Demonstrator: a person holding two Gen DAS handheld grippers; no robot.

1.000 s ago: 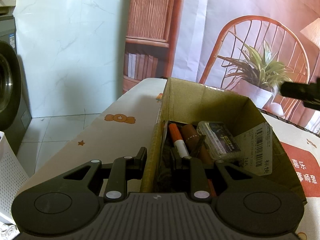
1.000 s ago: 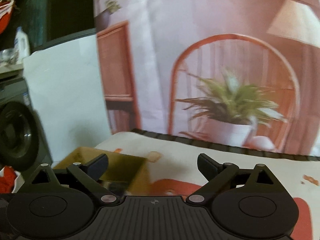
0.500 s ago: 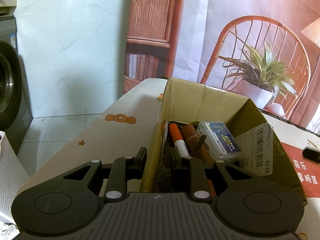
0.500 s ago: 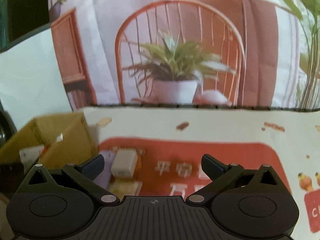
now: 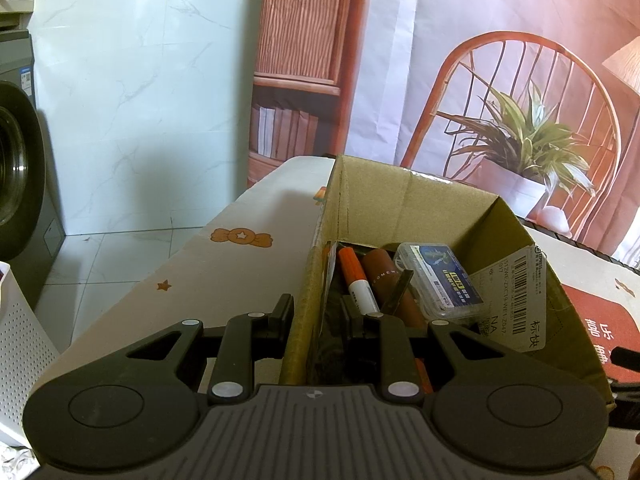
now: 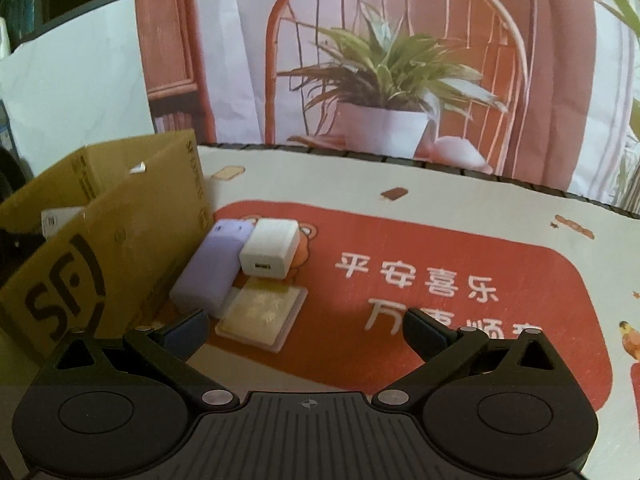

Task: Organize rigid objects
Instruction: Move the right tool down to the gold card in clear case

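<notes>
An open cardboard box (image 5: pixel 400 200) stands on the table. It holds an orange marker (image 5: pixel 354 274), a brown tube (image 5: pixel 382 278) and a clear plastic case (image 5: pixel 440 280). My left gripper (image 5: pixel 316 310) is shut on the box's near left wall, one finger outside and one inside. In the right wrist view the same box (image 6: pixel 100 248) is at the left. Beside it lie a purple power bank (image 6: pixel 212 264), a white charger (image 6: pixel 270 250) and a clear case with a gold card (image 6: pixel 260 314). My right gripper (image 6: pixel 304 326) hangs open just above and in front of them, holding nothing.
The table wears a cream cloth with a red printed panel (image 6: pixel 440 264). A printed backdrop of a chair and potted plant (image 6: pixel 384 80) hangs behind the table. A washing machine (image 5: pixel 20 168) and a white perforated bin (image 5: pixel 20 360) stand to the left on the tiled floor.
The right gripper has dropped and tipped down, so its view went from the backdrop to the items beside the box, and its jaws spread slightly wider. The left gripper kept still on the box wall.
</notes>
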